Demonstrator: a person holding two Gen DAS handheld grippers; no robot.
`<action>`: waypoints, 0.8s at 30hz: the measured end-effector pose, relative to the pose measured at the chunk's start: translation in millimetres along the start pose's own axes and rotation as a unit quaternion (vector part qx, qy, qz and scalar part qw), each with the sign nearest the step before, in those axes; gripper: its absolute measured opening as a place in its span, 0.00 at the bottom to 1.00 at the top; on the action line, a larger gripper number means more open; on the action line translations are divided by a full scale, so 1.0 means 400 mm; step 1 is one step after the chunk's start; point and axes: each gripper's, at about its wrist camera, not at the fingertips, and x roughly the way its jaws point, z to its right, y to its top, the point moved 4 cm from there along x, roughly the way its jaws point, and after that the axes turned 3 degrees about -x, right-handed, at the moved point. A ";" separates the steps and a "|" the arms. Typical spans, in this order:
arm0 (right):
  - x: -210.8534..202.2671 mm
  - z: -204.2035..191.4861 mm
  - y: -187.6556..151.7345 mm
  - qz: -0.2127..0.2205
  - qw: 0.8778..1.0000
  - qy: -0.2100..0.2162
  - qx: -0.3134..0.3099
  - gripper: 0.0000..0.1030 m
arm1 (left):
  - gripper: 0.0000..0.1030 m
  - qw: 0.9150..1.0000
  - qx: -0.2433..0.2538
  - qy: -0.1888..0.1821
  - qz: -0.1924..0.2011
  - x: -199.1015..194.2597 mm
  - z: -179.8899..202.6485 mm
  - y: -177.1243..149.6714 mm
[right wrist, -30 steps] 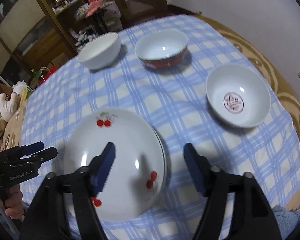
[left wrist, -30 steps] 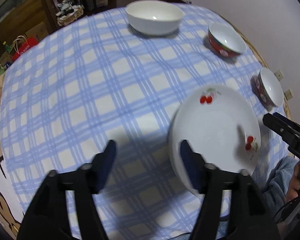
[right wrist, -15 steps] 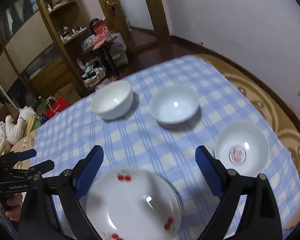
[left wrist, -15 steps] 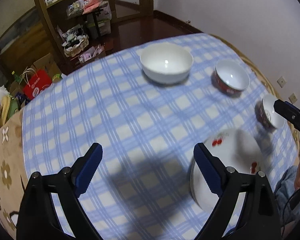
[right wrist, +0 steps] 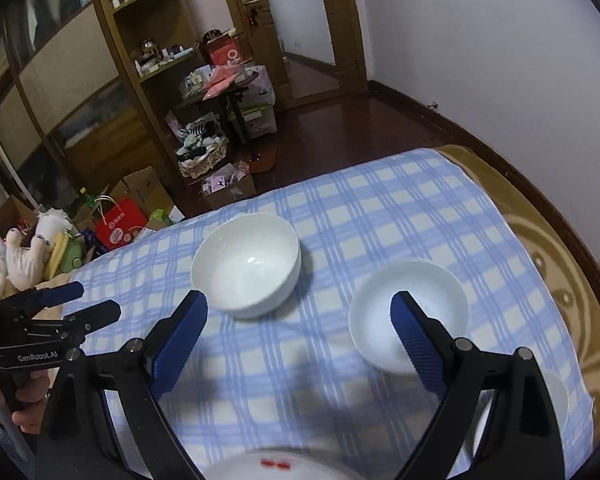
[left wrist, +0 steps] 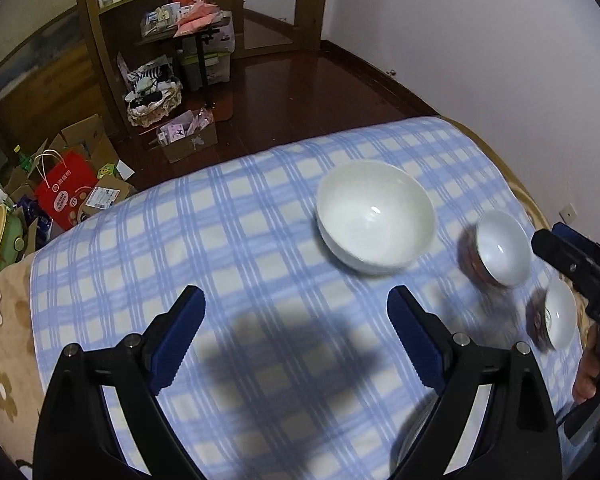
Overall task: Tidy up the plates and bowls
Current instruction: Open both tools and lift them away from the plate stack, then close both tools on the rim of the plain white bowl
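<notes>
My left gripper (left wrist: 296, 312) hangs open and empty above the blue checked cloth (left wrist: 228, 264). Beyond it stands a large white bowl (left wrist: 376, 216), with a small red-sided bowl (left wrist: 496, 252) and another small bowl (left wrist: 552, 316) to its right. The right gripper (left wrist: 556, 240) shows at that view's right edge. In the right wrist view my right gripper (right wrist: 298, 312) is open and empty over the cloth. Behind it are the large white bowl (right wrist: 248, 264) and a second bowl (right wrist: 372, 320). The cherry plate (right wrist: 276, 466) lies at the bottom edge. The left gripper (right wrist: 98, 300) is at the left, in a hand (right wrist: 24, 400).
A third bowl (right wrist: 556, 400) peeks out behind the right finger. The table's brown patterned rim (right wrist: 548, 248) runs close to the white wall. Past the far edge the floor holds a red paper bag (left wrist: 64, 196), cardboard boxes (left wrist: 188, 140) and a wooden shelf (right wrist: 148, 60).
Both grippers have lifted and drawn back from the cherry plate, which stays on the table and has slid to the bottom of both views. Both pairs of jaws stand wider than before.
</notes>
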 end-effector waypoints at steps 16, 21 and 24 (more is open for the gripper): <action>0.235 0.018 0.037 -0.050 0.998 0.009 0.042 0.74 | 0.88 0.999 -0.034 -0.012 -0.034 0.205 -0.018 0.095; 0.289 0.030 0.022 -0.079 0.995 0.026 0.061 0.56 | 0.88 0.998 -0.016 -0.039 -0.051 0.257 0.009 0.105; 0.315 0.035 0.015 -0.092 0.992 0.039 0.075 0.50 | 0.84 0.998 -0.009 -0.025 -0.055 0.287 0.021 0.109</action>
